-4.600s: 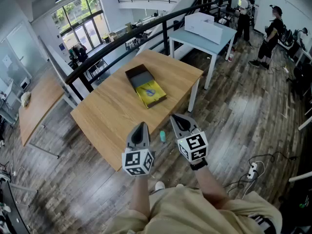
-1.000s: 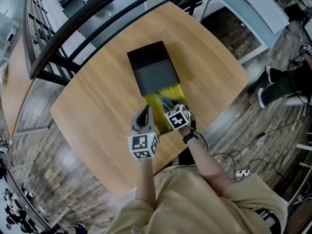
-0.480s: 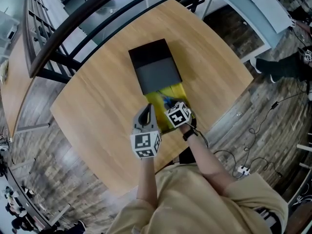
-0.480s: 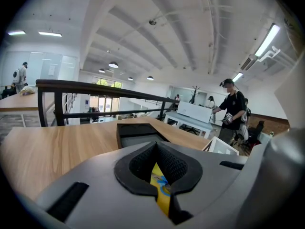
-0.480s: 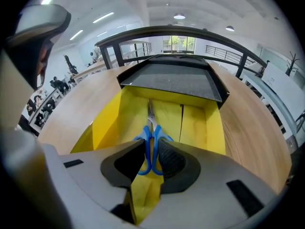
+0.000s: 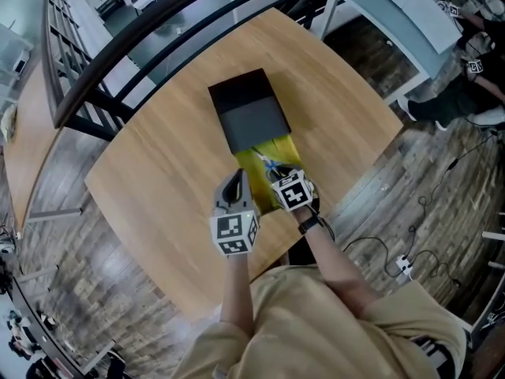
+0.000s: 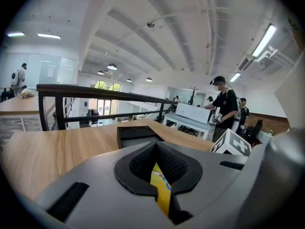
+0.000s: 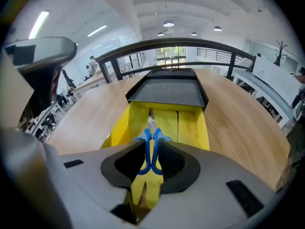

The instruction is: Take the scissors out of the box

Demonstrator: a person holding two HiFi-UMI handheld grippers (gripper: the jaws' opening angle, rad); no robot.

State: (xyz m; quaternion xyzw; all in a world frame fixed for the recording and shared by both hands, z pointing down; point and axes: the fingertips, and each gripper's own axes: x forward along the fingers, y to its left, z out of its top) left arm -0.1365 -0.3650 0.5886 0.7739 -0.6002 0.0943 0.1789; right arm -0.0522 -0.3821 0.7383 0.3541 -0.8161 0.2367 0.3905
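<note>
A box lies on the wooden table [image 6: 158, 172]: a black sleeve [image 6: 251, 117] with a yellow tray [image 8: 190, 123] pulled out toward me. The blue-handled scissors [image 8: 151, 144] point their blades up the tray, slightly above its floor. My right gripper [image 8: 150, 163] is over the tray's near end; its jaws are closing and the pads press on the blue handles. In the head view the scissors [image 6: 267, 164] stick out ahead of the right gripper [image 6: 278, 177]. My left gripper [image 6: 233, 181] hovers shut just left of the tray, holding nothing.
A dark railing [image 6: 118, 46] runs behind the table. A pale blue table [image 6: 394, 14] with a white box stands at the back right. A person [image 7: 223, 104] stands near it. Cables lie on the wood floor [image 6: 410, 267] at the right.
The right gripper's jaws have come together on the scissors' handles and drawn a little back toward me. The left gripper has stayed where it was.
</note>
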